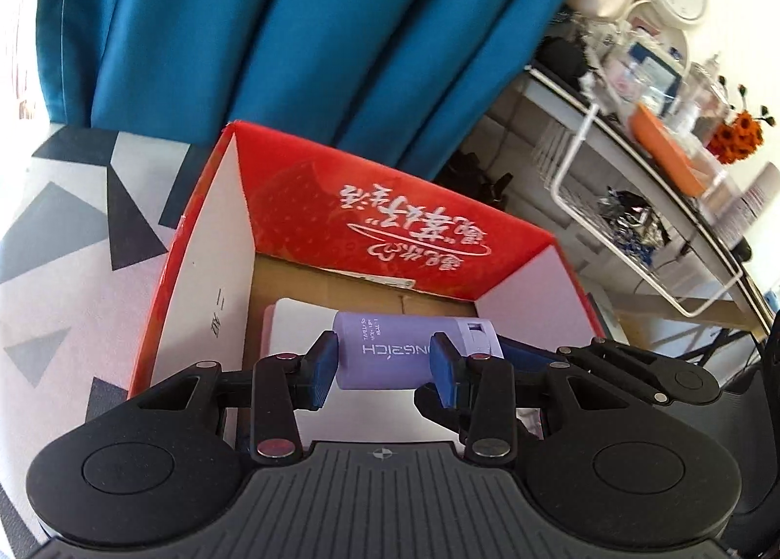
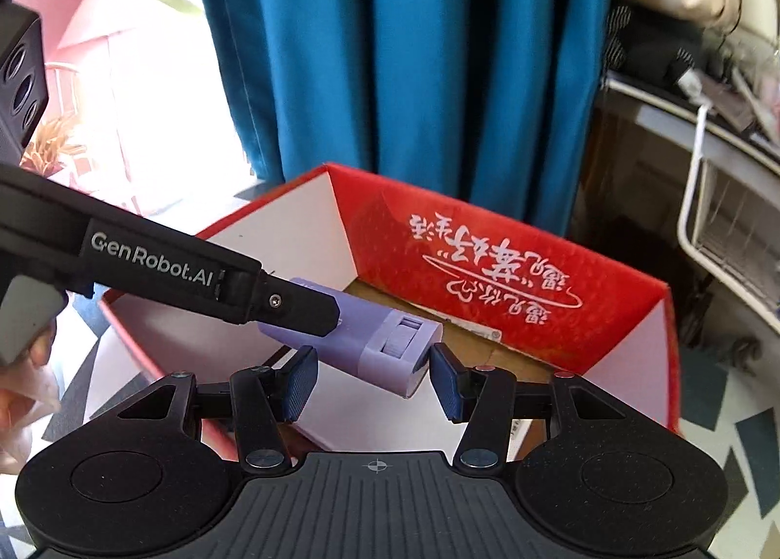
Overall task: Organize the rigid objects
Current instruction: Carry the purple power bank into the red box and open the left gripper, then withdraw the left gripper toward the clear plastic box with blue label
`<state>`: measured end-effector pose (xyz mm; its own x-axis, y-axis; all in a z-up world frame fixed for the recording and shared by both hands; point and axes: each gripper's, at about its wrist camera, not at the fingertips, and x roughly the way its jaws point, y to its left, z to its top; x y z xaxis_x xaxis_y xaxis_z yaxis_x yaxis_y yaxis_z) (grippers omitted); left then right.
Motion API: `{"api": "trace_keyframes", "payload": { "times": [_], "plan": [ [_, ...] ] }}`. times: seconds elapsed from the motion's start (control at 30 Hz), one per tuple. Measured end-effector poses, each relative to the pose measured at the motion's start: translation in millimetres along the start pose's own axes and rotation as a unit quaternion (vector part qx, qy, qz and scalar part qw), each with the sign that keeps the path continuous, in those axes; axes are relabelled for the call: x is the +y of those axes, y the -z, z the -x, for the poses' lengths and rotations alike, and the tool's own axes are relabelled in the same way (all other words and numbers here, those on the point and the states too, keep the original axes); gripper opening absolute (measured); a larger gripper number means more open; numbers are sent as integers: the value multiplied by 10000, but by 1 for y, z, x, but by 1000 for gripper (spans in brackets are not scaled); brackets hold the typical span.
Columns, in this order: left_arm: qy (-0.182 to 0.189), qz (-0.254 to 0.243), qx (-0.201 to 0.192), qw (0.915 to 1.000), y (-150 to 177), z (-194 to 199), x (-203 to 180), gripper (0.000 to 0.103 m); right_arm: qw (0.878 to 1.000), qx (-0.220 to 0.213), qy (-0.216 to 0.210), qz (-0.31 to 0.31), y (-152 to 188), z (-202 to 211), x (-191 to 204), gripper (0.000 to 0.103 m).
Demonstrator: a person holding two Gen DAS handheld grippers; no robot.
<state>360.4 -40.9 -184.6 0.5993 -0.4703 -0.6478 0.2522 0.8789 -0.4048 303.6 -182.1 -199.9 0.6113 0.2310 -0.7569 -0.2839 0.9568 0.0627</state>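
A lilac travel adapter [image 1: 390, 354] hangs over the open red box [image 1: 390, 198], held from two sides. My left gripper [image 1: 382, 366] is shut on its printed body, blue pads pressing both flanks. In the right wrist view the same adapter [image 2: 390, 339] slants in from the left, with the left gripper's black finger [image 2: 302, 305] over its far half. My right gripper [image 2: 373, 378] is shut on the ribbed plug end. The right gripper's linkage [image 1: 633, 364] shows at the right of the left wrist view. The red box [image 2: 487, 247] has white inner walls and a brown cardboard floor.
A flat white item [image 1: 297, 330] lies in the box under the adapter. The box stands on a cloth with grey and black triangles [image 1: 73, 242]. A blue curtain [image 1: 317, 32] hangs behind. A cluttered white wire rack [image 1: 633, 198] stands to the right. A hand [image 2: 19, 388] shows at the left edge.
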Motion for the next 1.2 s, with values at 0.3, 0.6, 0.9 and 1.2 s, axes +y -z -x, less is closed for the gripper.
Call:
{"api": "trace_keyframes", "payload": {
  "times": [0.3,0.6,0.9,1.2],
  "plan": [
    [10,-163,205,9997,2,-21,5,42,9985,355,57,-402,-1,-30,-18,39],
    [76,-467,15,9989,6,-14,-3,48,9991,219,370,-42,-1,-23,-10,36],
    [-418,-1016,-632,9919,16,37,-17,87,9971,-535,530,92,10,30,-1,81],
    [-765,-1242,-1145,9827,53,89,-20,103,9894,-1234,619,-447,63,100,-12,99]
  ]
}}
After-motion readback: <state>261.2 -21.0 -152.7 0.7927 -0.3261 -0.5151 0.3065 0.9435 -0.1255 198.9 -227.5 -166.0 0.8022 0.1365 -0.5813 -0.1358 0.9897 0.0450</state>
